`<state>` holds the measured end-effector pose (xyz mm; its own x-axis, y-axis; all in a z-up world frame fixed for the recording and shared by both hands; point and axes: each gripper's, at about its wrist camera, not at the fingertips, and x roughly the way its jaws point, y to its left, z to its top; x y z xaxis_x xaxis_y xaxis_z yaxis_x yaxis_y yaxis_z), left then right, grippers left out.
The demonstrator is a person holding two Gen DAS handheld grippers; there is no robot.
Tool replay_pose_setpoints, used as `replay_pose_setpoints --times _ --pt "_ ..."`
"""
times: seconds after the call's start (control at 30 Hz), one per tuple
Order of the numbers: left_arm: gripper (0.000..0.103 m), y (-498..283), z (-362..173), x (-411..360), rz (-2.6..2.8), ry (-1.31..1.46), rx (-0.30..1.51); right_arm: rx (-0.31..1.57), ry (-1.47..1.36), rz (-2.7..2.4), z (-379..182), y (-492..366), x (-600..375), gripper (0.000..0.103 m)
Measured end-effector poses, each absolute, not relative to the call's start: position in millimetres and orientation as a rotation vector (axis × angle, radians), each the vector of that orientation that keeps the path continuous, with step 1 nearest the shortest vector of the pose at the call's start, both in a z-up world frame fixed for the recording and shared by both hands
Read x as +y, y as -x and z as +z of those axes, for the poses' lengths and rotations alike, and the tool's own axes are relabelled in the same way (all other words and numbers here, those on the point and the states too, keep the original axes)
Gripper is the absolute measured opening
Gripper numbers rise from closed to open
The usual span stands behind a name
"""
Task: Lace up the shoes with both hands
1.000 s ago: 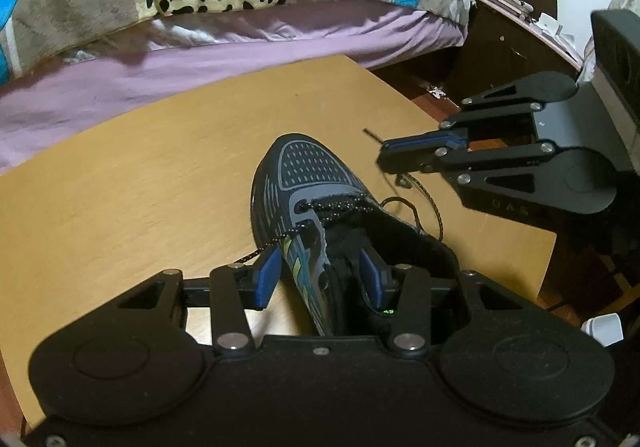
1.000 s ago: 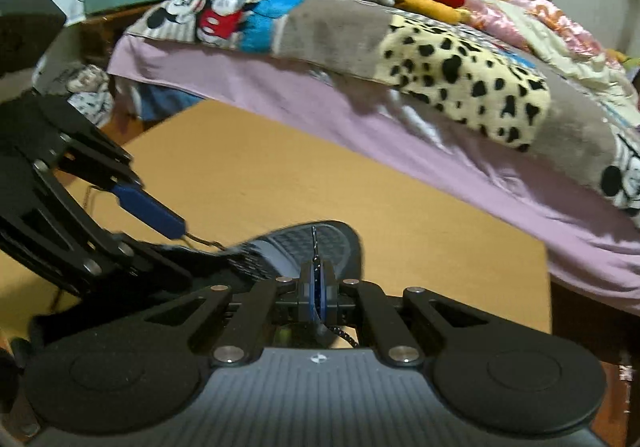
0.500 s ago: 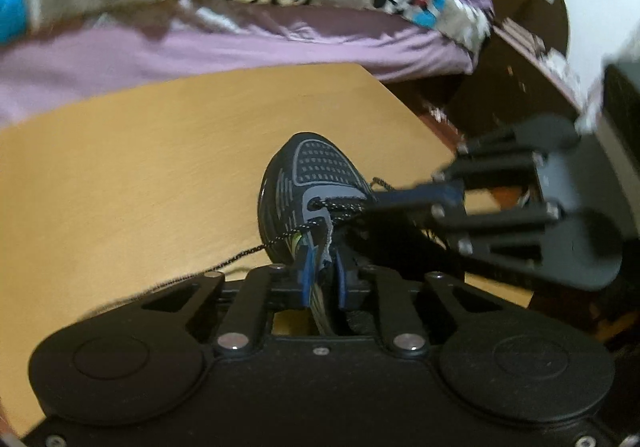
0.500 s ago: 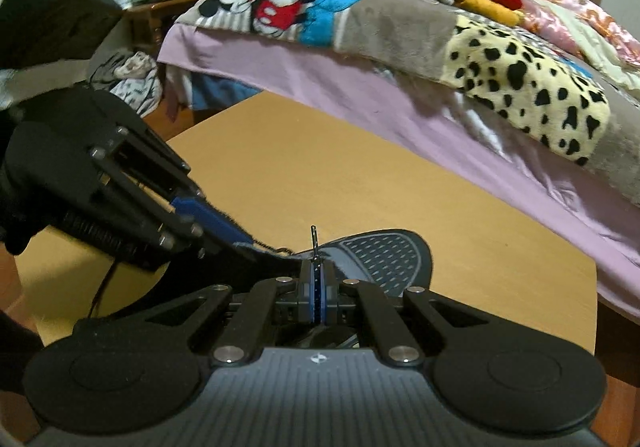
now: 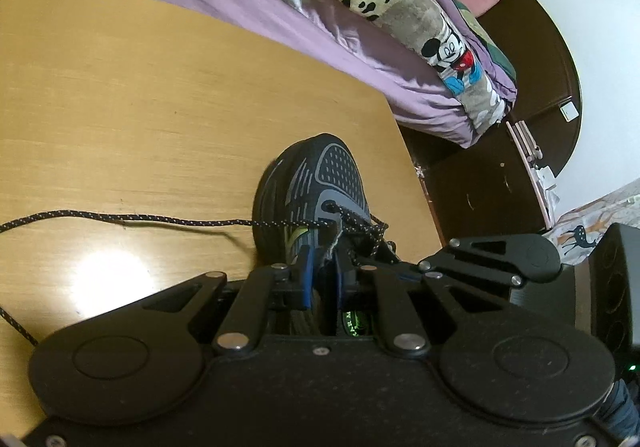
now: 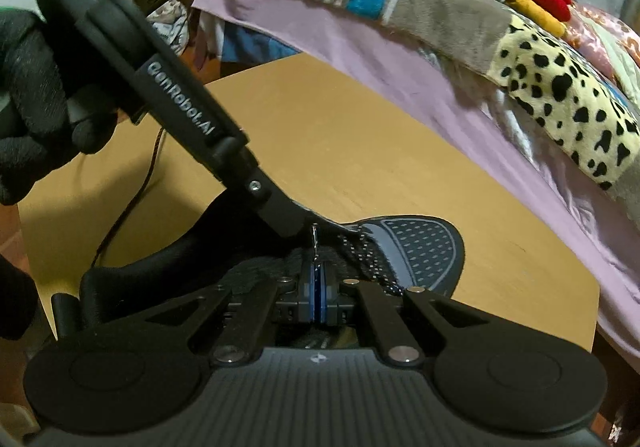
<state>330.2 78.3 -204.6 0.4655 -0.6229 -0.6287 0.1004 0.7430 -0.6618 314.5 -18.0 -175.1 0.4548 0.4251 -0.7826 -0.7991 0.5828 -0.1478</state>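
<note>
A dark grey sneaker [image 5: 320,183] lies on the wooden table [image 5: 140,107], toe away from me; its toe also shows in the right wrist view [image 6: 420,247]. My left gripper [image 5: 322,271] is shut on the shoe's left eyelet flap beside the tongue. A black speckled lace [image 5: 160,219] runs from the eyelets out to the left across the table. My right gripper [image 6: 318,279] is shut on the lace tip, whose aglet sticks up between the pads, over the shoe's throat. It also shows in the left wrist view [image 5: 408,275], just right of my left fingers.
A bed with a purple sheet [image 5: 320,23] and a patchwork blanket [image 6: 460,11] runs along the table's far side. Dark wooden furniture [image 5: 500,187] stands beyond the table's right edge. A gloved hand [image 6: 36,107] holds the left gripper's handle.
My left gripper closed on the shoe's eyelet flap and swung left with the lace drawn out leftward. My right gripper, still shut on the lace tip, came in close beside it.
</note>
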Motion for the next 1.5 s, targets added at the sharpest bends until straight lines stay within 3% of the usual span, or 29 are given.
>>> replay_pose_setpoints --times 0.93,1.5 --pt "0.011 -332 -205 76 -0.493 0.553 0.993 0.801 0.571 0.771 -183 -319 -13 0.004" --pt "0.01 -326 -193 45 -0.514 0.21 0.918 0.803 0.579 0.77 -182 -316 -8 0.005"
